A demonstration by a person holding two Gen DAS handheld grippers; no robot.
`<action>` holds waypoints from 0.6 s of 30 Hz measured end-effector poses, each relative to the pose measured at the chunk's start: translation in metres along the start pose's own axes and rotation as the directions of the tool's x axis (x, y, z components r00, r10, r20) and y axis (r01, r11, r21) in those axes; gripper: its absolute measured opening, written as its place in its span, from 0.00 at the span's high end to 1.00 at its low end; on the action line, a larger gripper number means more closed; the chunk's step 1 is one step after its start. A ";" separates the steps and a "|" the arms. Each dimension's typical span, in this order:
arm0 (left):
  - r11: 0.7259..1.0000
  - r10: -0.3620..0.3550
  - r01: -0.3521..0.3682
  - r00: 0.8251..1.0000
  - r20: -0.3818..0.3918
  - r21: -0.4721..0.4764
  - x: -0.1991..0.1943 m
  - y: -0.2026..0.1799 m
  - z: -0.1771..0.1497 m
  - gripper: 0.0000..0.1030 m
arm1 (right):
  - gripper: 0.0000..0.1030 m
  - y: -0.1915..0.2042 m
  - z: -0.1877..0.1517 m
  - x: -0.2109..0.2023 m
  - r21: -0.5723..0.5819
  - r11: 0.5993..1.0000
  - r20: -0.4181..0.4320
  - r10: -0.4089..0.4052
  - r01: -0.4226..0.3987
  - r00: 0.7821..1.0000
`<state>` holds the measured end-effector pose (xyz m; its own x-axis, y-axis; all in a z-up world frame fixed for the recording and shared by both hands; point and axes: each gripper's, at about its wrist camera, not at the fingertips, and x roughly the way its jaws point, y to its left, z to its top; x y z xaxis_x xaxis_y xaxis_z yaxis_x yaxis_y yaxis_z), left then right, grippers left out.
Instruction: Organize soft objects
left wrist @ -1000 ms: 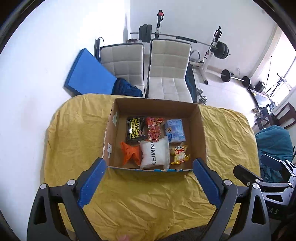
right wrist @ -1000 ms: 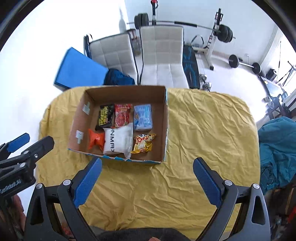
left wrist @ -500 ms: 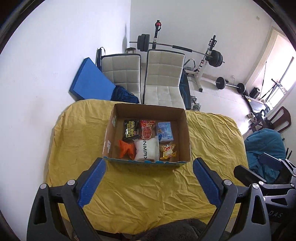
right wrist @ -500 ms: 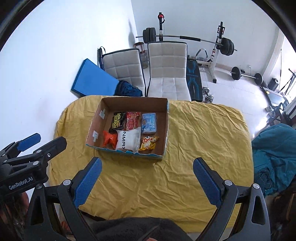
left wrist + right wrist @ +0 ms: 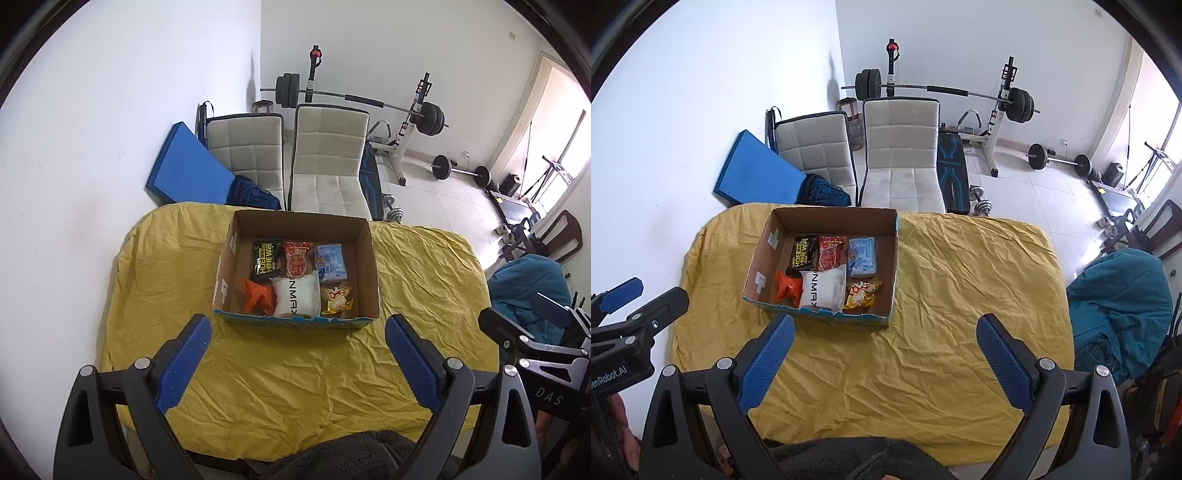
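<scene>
An open cardboard box (image 5: 369,266) (image 5: 762,251) stands on a table under a yellow cloth (image 5: 295,369) (image 5: 960,295). Inside lie several soft packets: a black one (image 5: 265,258), a red one (image 5: 296,258), a light blue one (image 5: 331,257), an orange one (image 5: 258,294), a white pouch (image 5: 297,297) and a yellow one (image 5: 337,300). My left gripper (image 5: 297,363) is open and empty, held high above the table's near side. My right gripper (image 5: 884,363) is open and empty too, to the right of the left one.
Two white chairs (image 5: 328,162) and a blue mat (image 5: 188,166) stand behind the table by the wall. A weight bench with barbell (image 5: 369,99) is further back. A teal bundle (image 5: 1119,306) lies at the right.
Both grippers have pulled back and up from the box, so the table and box look smaller and further off. Both stay open and empty.
</scene>
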<state>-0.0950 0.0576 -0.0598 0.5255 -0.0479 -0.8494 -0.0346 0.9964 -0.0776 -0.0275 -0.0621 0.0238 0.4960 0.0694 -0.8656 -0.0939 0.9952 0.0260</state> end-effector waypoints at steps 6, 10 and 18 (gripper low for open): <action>1.000 -0.005 0.005 1.000 0.006 -0.009 -0.002 0.002 -0.001 0.06 | 0.02 -0.004 0.001 -0.007 0.022 1.000 0.013 -0.014 0.013 1.000; 1.000 -0.007 0.008 1.000 0.008 -0.004 -0.003 0.002 -0.001 0.06 | 0.02 -0.003 0.000 -0.007 0.027 1.000 0.009 -0.015 0.015 1.000; 1.000 -0.013 0.013 1.000 0.002 -0.006 -0.003 0.002 0.000 0.06 | 0.02 -0.005 -0.001 -0.006 0.039 0.999 0.002 -0.014 0.014 1.000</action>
<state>-0.0970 0.0599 -0.0577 0.5277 -0.0604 -0.8473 -0.0330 0.9953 -0.0914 -0.0311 -0.0676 0.0283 0.4988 0.0554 -0.8649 -0.0533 0.9980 0.0332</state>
